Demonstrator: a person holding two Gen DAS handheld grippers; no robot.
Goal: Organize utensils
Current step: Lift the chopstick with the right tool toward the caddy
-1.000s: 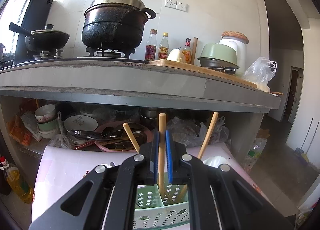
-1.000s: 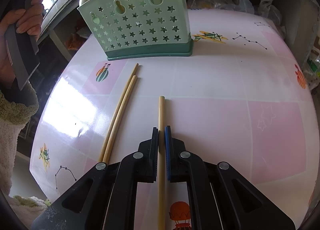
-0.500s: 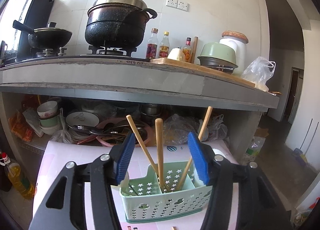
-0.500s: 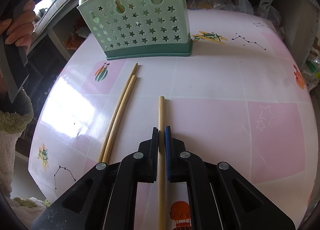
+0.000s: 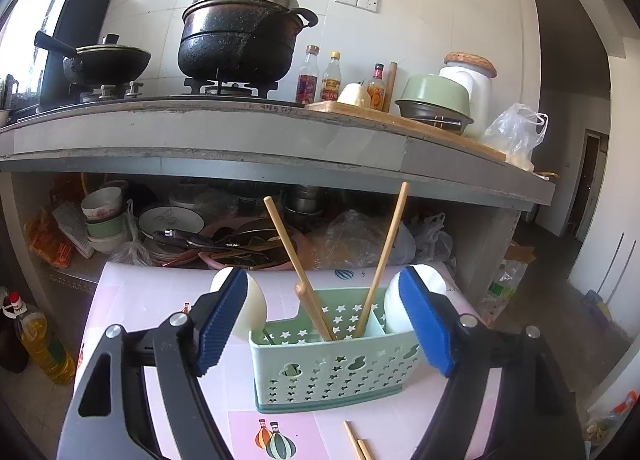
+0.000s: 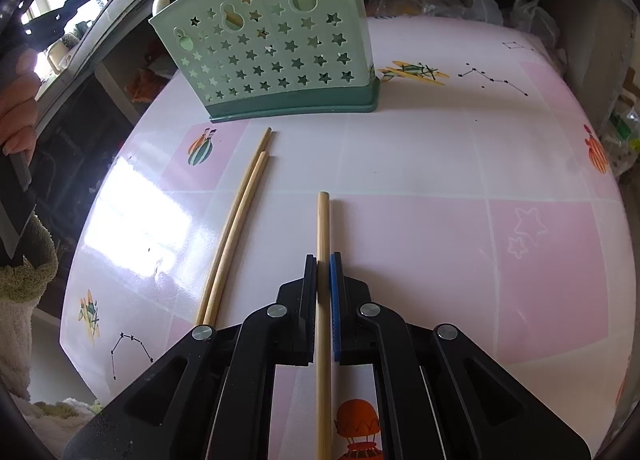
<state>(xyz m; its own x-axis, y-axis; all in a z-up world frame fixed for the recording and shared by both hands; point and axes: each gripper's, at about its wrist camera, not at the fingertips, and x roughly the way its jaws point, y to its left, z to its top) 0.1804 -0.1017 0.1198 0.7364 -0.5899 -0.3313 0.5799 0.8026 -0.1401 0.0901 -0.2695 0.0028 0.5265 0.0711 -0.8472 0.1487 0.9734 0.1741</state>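
Observation:
A green star-punched utensil caddy (image 5: 332,364) (image 6: 276,48) stands on the pink table (image 6: 440,180). Three wooden chopsticks lean in the caddy's middle compartment (image 5: 296,264), and a white spoon sits at each of its ends (image 5: 248,312). My left gripper (image 5: 324,324) hangs in front of the caddy, jaws still opening, nothing between them. My right gripper (image 6: 324,264) is shut on a single chopstick (image 6: 323,228) lying on the table. Two more chopsticks (image 6: 236,220) lie side by side to its left.
A stove counter (image 5: 280,148) with a big black pot (image 5: 240,40), a wok and bottles rises behind the table. Dishes are piled on the shelf (image 5: 168,228) under it. A person's hand and sleeve (image 6: 16,132) show at the left edge.
My left gripper let go of a chopstick, which now stands in the caddy, and its jaws spread wide while it drew back. The right gripper has not moved.

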